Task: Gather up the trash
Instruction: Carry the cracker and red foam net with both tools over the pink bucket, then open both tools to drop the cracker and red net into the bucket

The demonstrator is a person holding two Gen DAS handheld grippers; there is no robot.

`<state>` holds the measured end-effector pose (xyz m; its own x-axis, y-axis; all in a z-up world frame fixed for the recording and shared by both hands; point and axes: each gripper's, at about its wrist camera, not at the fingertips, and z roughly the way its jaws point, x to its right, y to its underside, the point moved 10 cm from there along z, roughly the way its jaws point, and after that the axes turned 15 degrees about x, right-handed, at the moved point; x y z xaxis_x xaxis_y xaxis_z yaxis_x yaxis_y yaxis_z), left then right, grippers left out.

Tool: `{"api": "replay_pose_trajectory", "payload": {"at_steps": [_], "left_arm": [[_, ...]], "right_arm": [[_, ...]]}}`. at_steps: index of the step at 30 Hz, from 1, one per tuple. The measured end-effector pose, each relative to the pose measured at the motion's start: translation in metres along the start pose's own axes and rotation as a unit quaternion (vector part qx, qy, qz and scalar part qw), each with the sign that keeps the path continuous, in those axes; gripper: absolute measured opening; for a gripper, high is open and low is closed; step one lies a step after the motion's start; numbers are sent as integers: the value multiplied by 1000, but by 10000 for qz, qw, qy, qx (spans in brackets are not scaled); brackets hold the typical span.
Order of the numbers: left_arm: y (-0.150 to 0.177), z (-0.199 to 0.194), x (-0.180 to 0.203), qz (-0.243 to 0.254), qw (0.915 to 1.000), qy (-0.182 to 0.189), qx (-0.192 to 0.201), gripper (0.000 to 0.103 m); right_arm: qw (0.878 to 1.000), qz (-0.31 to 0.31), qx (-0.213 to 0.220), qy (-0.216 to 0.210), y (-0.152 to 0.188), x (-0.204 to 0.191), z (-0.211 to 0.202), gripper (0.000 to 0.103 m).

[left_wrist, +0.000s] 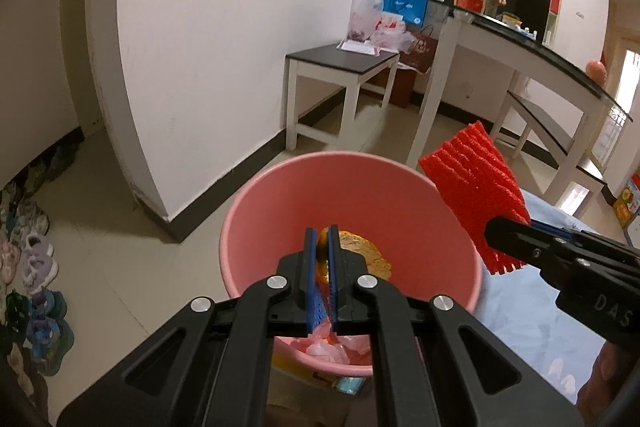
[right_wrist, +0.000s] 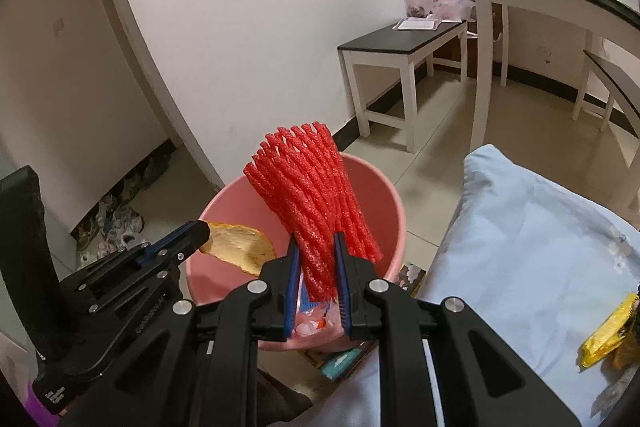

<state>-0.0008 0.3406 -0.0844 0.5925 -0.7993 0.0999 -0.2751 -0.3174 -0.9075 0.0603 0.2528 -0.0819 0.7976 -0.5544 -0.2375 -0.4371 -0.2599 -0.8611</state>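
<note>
while both loads hang over the pink bucket (left_wrist: 280, 187), the drop is nearly lined up. the left tongs (left_wrist: 321, 243) are clamped on an orange peel (right_wrist: 240, 247), edge-on, directly above the bucket's inside. the right tongs (right_wrist: 316, 267) are clamped on a red foam fruit net (right_wrist: 308, 187), long axis toward 12 o'clock, over the rim at 3 o'clock, so the left sits nearer centre.

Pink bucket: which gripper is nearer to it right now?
Left. The left gripper holds a peel over the pink bucket's opening. The right gripper, clamping red foam net, sits nearer the rim's bed-side edge.
</note>
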Motion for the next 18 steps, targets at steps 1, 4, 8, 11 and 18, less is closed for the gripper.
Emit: {"api": "replay_pose_trajectory", "payload": {"at_steps": [1, 4, 8, 11, 18], "left_arm": [[1, 2, -1, 6, 10000, -12, -17, 5], [2, 9, -5, 5, 10000, -30, -58, 5], [5, 15, -5, -1, 9999, -37, -101, 5], [7, 20, -6, 2, 9999, -36, -132, 5], [13, 25, -8, -76, 9997, -56, -209, 5]], "right_arm": [[10000, -15, -31, -3, 2, -1, 3, 15], [9999, -48, -103, 16, 5, -2, 13, 15], [9998, -48, -208, 43, 11, 1, 23, 15], [9996, -42, -273, 33, 13, 2, 31, 16], [9994, -50, -350, 43, 18, 2, 38, 16]]}}
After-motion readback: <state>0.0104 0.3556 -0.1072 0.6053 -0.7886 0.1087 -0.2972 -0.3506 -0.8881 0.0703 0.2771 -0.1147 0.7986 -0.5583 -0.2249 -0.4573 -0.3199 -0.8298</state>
